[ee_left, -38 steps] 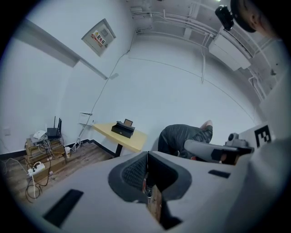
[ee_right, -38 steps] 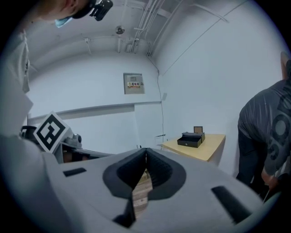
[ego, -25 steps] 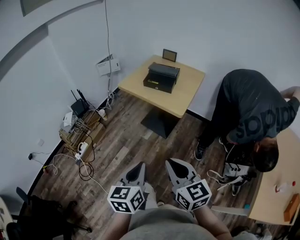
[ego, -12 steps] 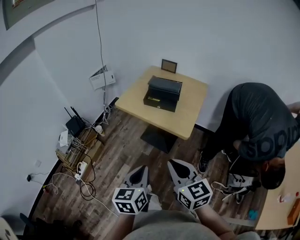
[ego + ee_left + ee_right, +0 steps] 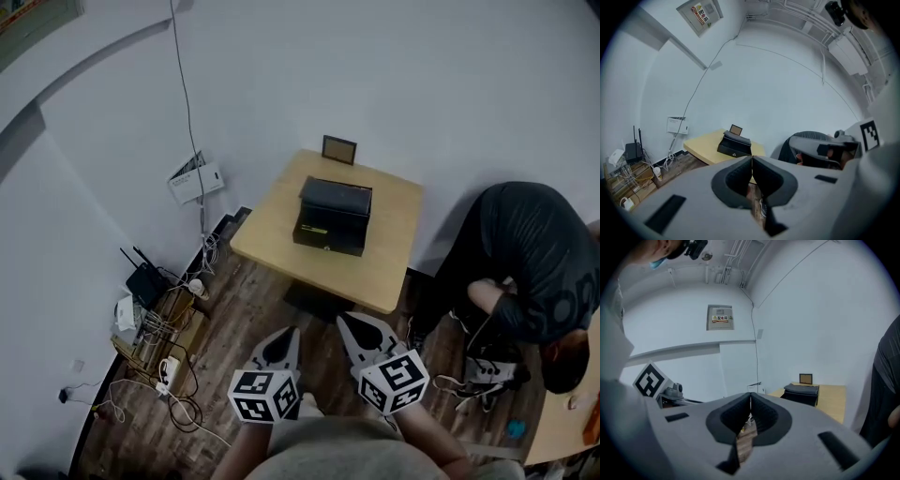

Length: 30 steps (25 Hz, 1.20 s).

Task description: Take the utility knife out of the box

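Observation:
A black box with its lid shut sits on a light wooden table against the far wall; I also see the box in the left gripper view and the box in the right gripper view. No utility knife shows. My left gripper and right gripper are held side by side over the wooden floor, well short of the table. Both are shut with nothing between their jaws.
A small framed picture stands on the table behind the box. A person in dark clothes bends over at the right beside another table. A router, crates and tangled cables lie along the left wall.
The table and box have come nearer and lower in the head view as I walk toward them. Both grippers keep the same shut pose. The bending person has shifted to the right edge.

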Available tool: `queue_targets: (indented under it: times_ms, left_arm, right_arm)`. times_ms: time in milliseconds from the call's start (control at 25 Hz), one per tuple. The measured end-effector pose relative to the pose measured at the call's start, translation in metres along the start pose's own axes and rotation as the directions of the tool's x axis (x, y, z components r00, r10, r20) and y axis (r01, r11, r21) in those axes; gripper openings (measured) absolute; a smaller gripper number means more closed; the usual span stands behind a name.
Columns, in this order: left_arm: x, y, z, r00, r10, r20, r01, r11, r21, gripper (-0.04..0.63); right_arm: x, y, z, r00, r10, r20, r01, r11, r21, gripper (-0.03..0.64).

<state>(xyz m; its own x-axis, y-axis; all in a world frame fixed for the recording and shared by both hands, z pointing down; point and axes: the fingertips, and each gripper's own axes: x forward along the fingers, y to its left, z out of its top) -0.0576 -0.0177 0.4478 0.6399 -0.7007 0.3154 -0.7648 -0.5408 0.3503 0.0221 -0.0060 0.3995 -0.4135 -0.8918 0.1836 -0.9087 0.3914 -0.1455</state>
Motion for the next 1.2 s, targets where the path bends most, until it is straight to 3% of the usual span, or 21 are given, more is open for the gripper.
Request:
queue_targets:
  times_ms: [480,800,1200]
  left_arm:
    - [0.056,0.062,0.037,0.999,-0.034,-0.026,0.033,0.999,-0.005,0.003]
    - [0.082,0.087,0.043,0.999,-0.036,-0.039,0.034,0.998,-0.044,0.003]
    - [0.142,0.116,0.061,0.999,0.014,-0.039,-0.017,0.997,-0.075,0.004]
  right_arm:
    - [0.086,-0.026,0.016,0.999,-0.045,0.004,0.045,0.999,0.008,0.001]
    - [0.107,-0.05,0.022,0.996,-0.08,-0.034,0.078,0.995,-0.058,0.0]
    - [0.171,-0.114,0.045,0.997,-0.069,-0.045,0.064,0.993,-0.1,0.002]
